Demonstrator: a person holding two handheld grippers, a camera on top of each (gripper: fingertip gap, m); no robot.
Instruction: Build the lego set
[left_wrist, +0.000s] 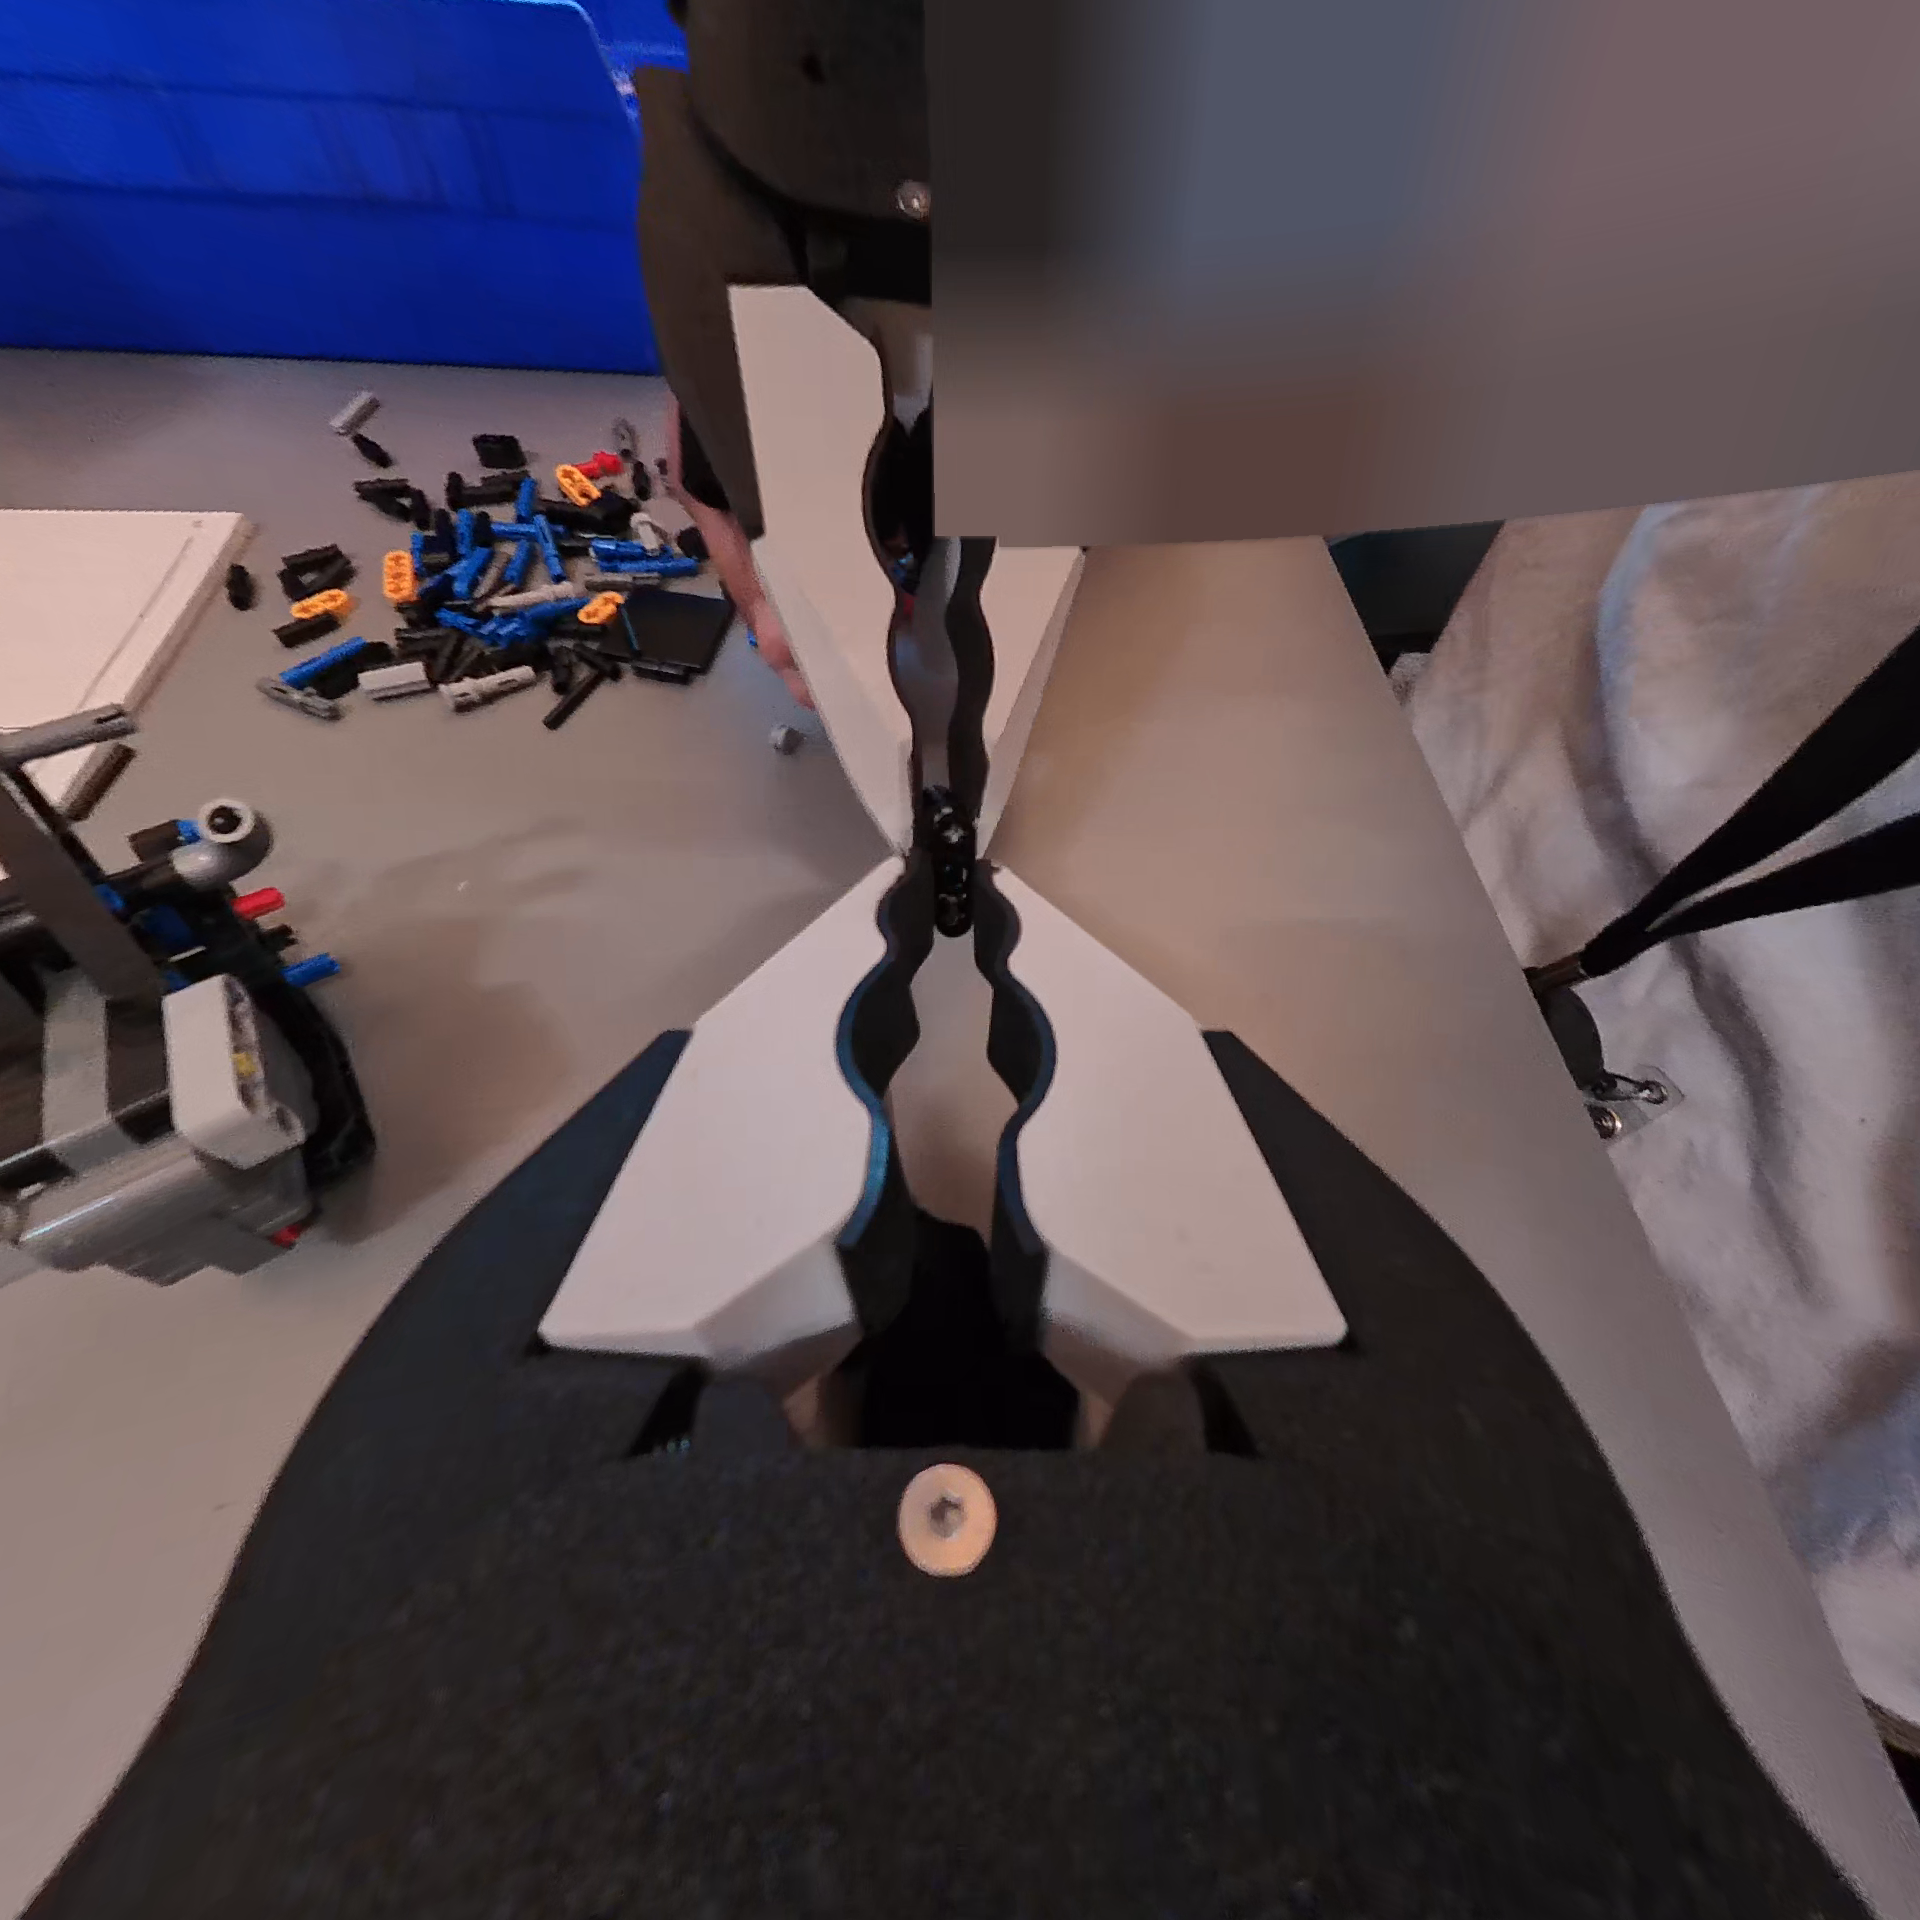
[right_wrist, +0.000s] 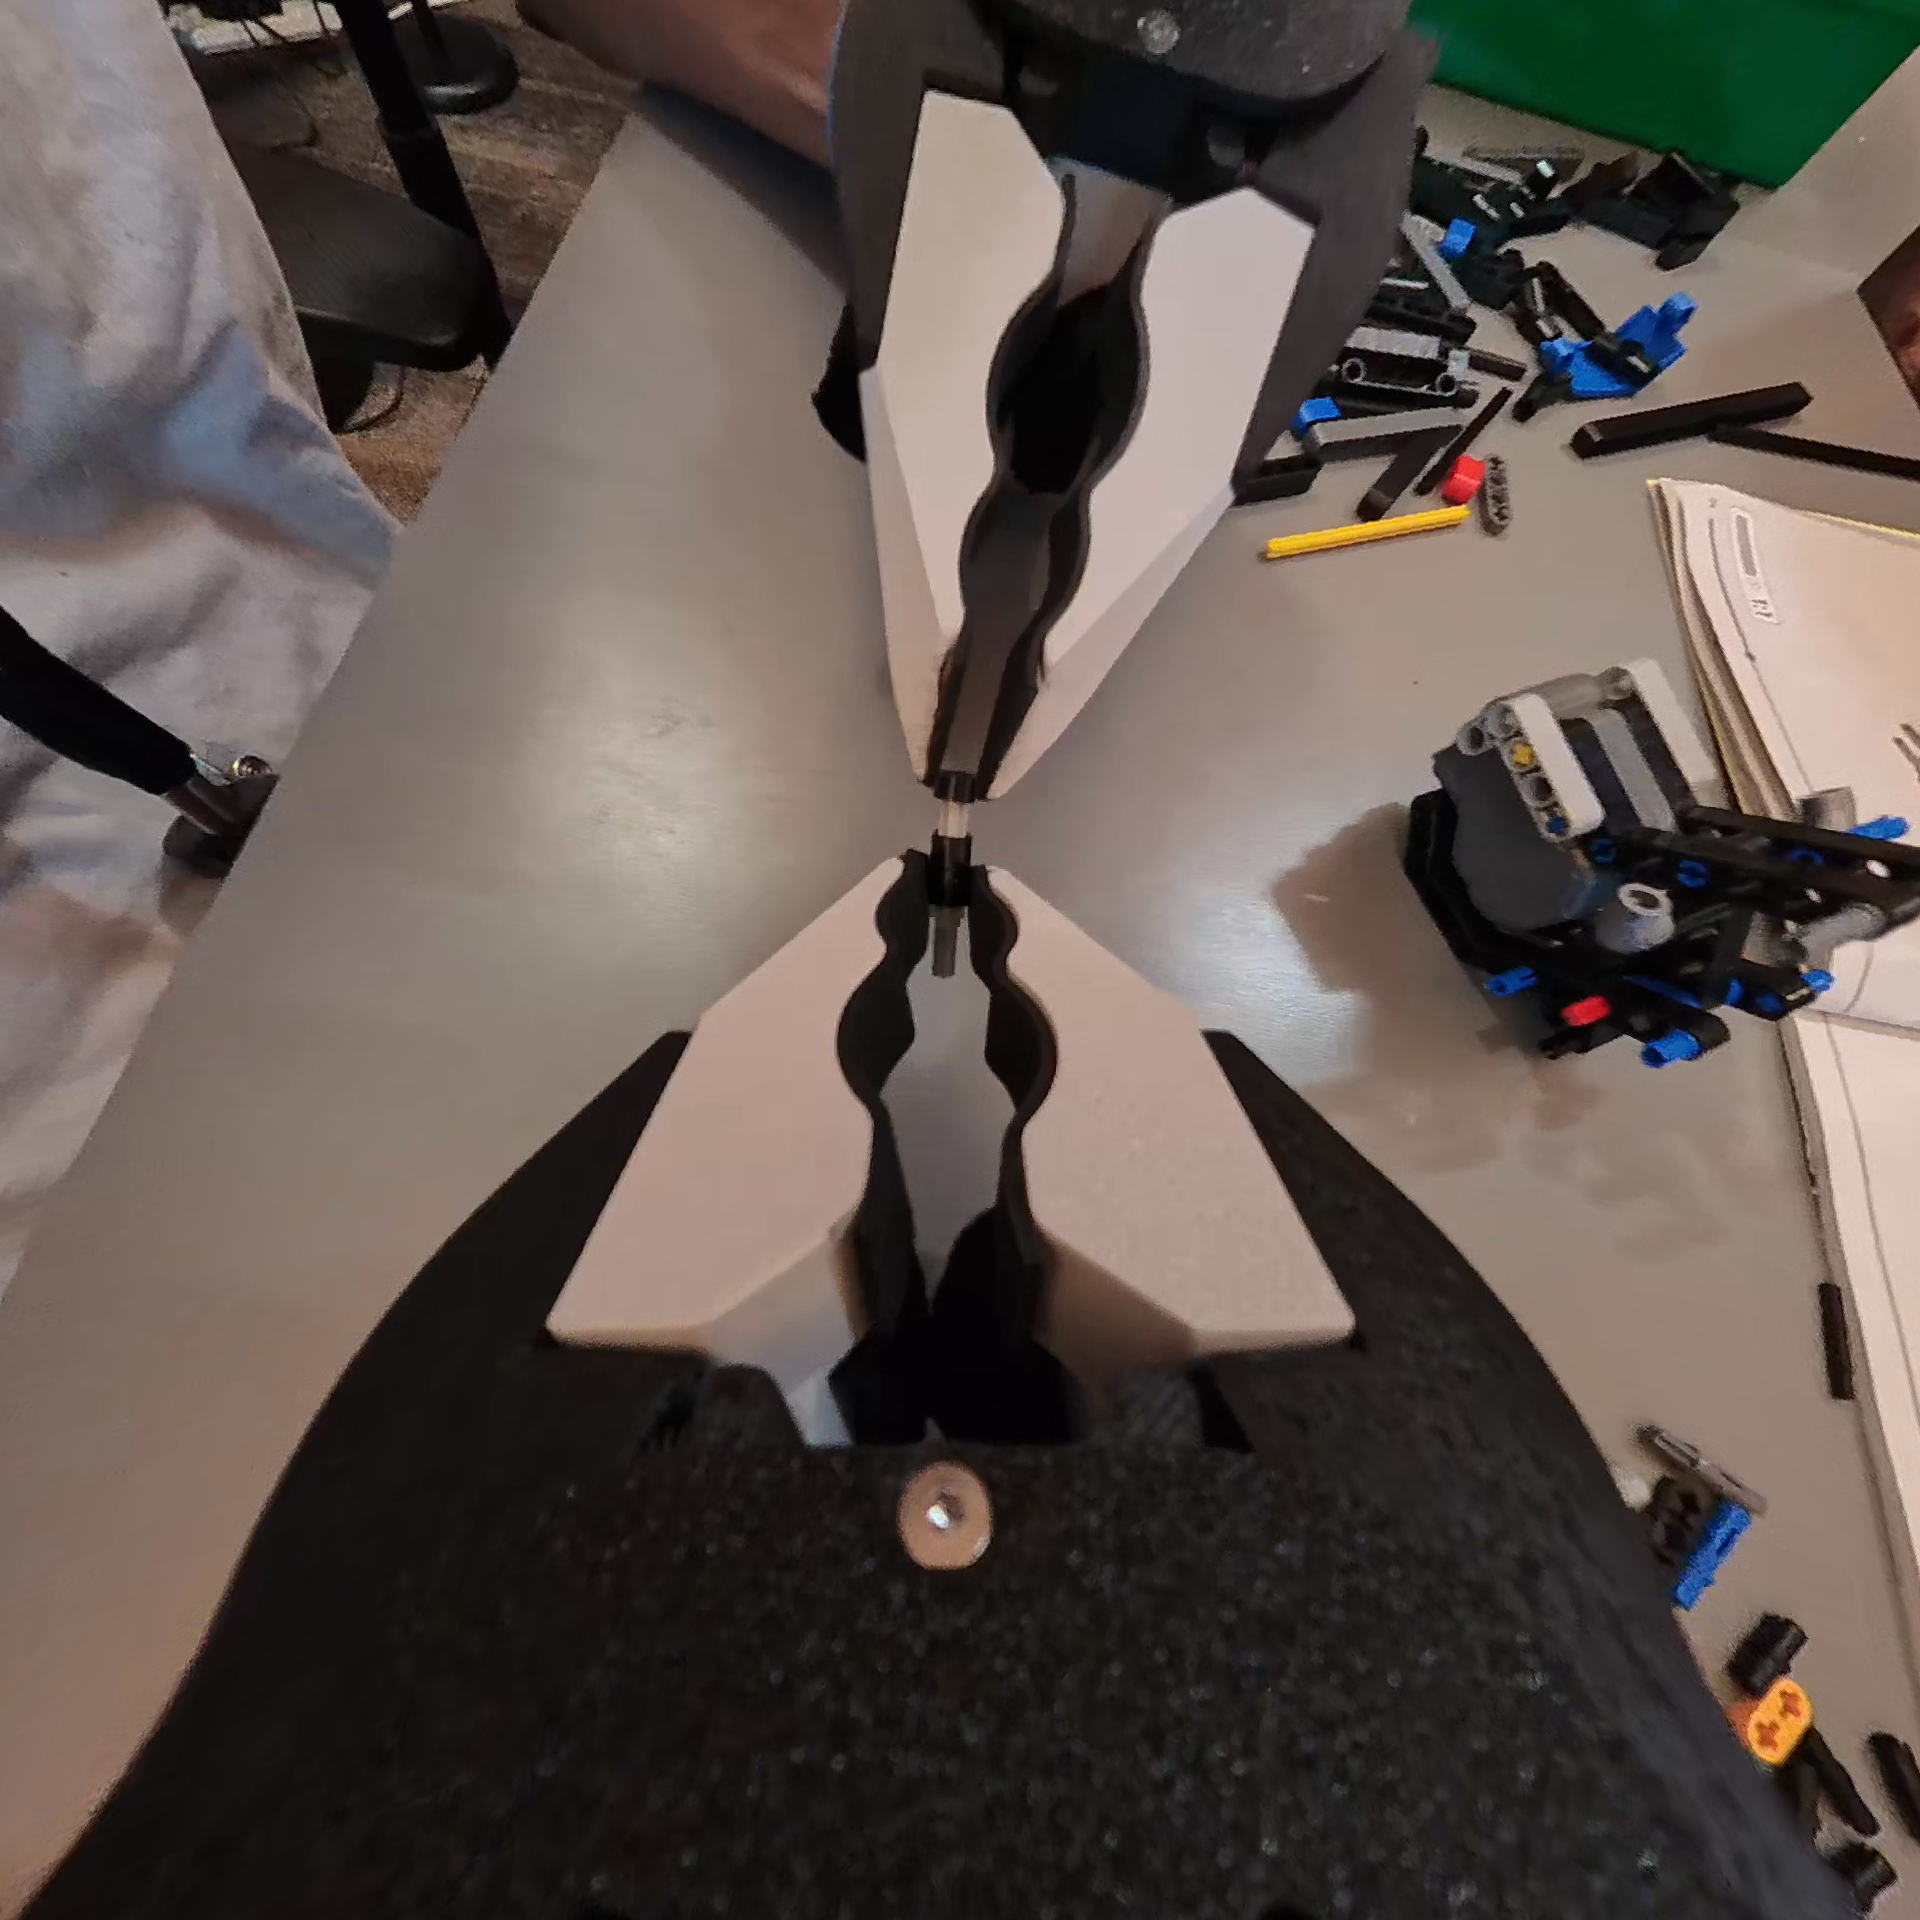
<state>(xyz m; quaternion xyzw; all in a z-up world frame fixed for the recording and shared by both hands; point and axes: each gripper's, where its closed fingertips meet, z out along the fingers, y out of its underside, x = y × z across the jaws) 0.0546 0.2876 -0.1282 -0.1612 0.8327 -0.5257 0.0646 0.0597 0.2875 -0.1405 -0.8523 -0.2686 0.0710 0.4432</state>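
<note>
- Left wrist view: the left hand-held gripper (left_wrist: 948, 873) pinches a small black piece (left_wrist: 951, 868) at mid-frame.
- The right hand-held gripper (right_wrist: 948, 883) pinches a black peg (right_wrist: 948, 904); both meet tip to tip above the grey surface (right_wrist: 623, 727).
- Probably the step is joining them; next, push straight together.
- The half-built model (right_wrist: 1621, 862) sits at right.
- No writing is readable.

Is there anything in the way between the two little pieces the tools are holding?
Nothing visible. The right tool holds a small black piece, the left tool a pale pin. They meet tip to tip above the grey table.
</note>
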